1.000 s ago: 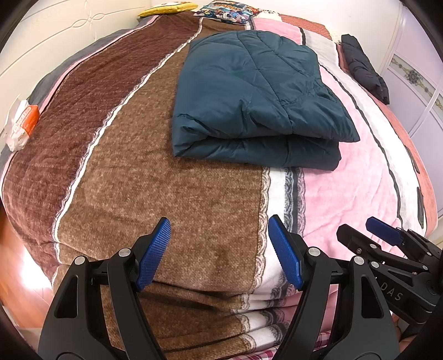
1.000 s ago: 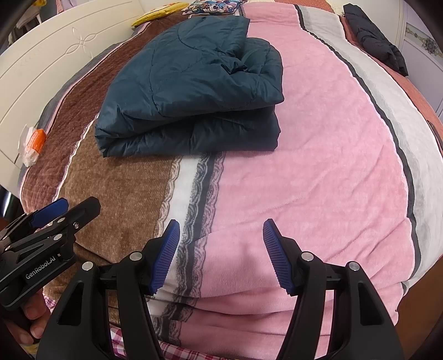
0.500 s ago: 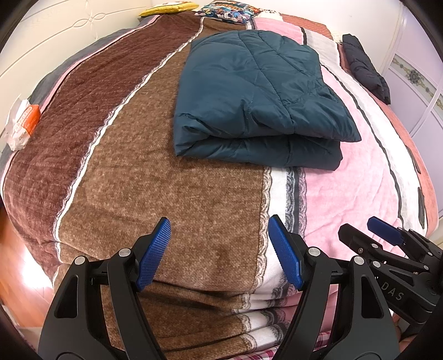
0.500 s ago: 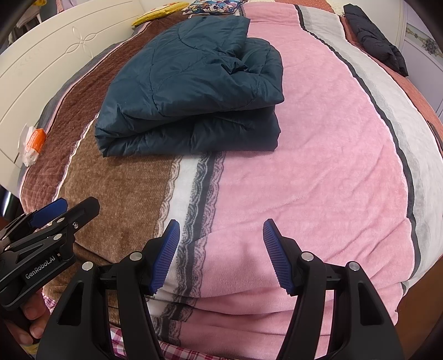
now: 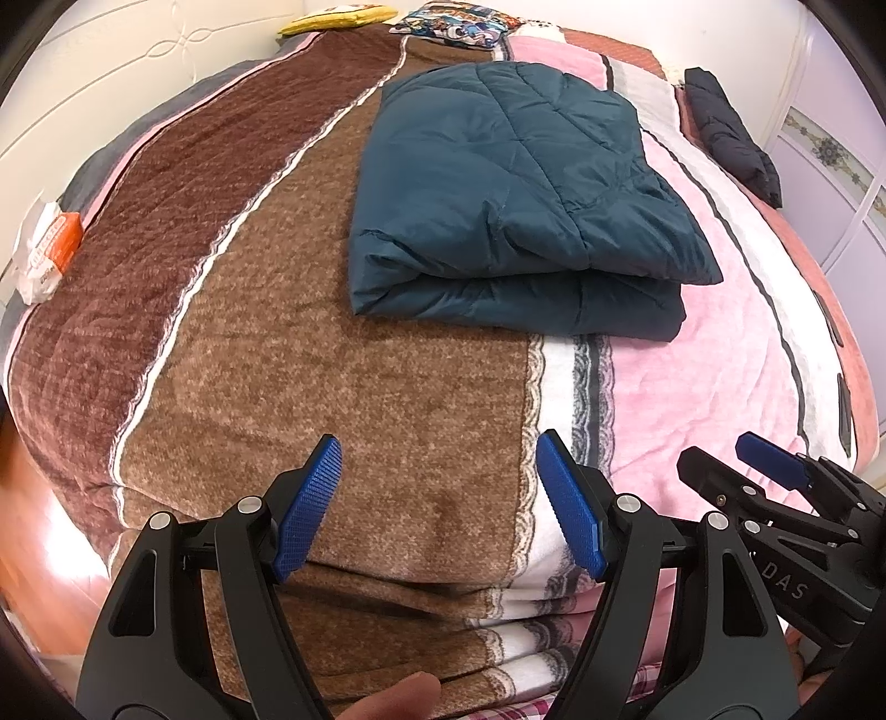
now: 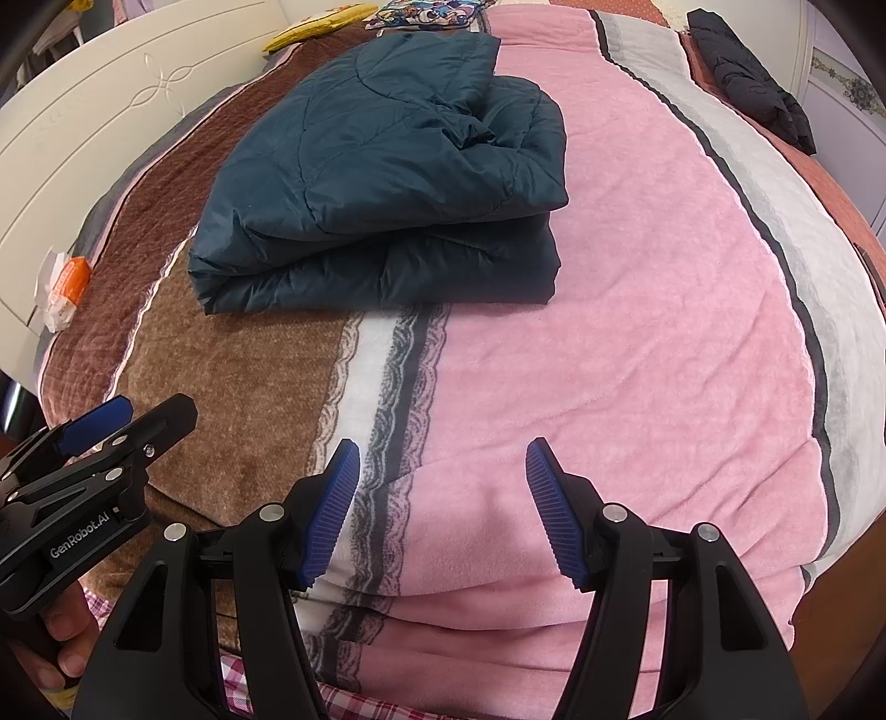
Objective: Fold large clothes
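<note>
A dark teal quilted jacket [image 5: 509, 205] lies folded into a thick rectangle in the middle of the bed, also seen in the right wrist view as the jacket [image 6: 382, 183]. My left gripper [image 5: 437, 448] hovers open over the brown stripe of the blanket near the bed's front edge, well short of the jacket. My right gripper [image 6: 443, 451] is open too, above the pink stripe, with nothing between its blue pads. Each gripper shows at the edge of the other's view: the right gripper [image 5: 720, 459] and the left gripper [image 6: 144, 412].
The striped blanket [image 5: 277, 360] covers the bed. A black garment [image 5: 731, 138] lies at the far right edge, an orange and white packet [image 5: 50, 249] at the left edge, and pillows [image 5: 454, 25] at the head. A white headboard [image 6: 111, 94] stands left.
</note>
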A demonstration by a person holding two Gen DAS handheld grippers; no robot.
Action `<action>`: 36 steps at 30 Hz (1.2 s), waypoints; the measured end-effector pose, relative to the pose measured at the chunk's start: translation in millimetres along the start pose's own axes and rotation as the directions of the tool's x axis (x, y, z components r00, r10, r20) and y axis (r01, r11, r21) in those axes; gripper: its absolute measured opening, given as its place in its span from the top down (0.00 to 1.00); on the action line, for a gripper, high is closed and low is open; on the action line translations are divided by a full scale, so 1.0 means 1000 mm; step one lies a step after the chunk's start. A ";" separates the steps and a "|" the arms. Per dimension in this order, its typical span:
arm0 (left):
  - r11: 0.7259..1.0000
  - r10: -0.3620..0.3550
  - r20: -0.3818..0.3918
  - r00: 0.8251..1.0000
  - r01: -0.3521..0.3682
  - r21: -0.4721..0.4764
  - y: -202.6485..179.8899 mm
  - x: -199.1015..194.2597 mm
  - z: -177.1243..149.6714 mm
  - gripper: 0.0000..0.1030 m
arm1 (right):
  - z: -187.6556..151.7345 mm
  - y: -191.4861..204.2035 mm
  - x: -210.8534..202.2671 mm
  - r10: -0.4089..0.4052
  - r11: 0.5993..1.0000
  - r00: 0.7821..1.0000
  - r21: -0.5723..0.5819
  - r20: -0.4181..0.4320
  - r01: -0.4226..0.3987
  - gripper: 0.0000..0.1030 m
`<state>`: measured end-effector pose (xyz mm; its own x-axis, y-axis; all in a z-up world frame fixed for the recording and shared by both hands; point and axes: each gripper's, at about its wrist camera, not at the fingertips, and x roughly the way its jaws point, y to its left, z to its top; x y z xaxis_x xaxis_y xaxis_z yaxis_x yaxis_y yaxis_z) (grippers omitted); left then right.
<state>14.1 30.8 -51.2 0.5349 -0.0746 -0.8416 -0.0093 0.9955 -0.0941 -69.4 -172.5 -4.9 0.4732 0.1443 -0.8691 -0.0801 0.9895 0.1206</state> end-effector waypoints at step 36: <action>1.000 0.004 0.002 1.000 -0.004 0.006 -0.001 -0.001 -0.001 0.33 | 0.000 -0.002 0.001 -0.005 1.000 1.000 -0.014 -0.006 0.005 0.40</action>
<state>12.8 29.5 -50.9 0.5367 -0.0703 -0.8408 -0.0066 0.9961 -0.0874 -68.7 -173.9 -5.4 0.4680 0.1393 -0.8727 -0.0901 0.9899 0.1097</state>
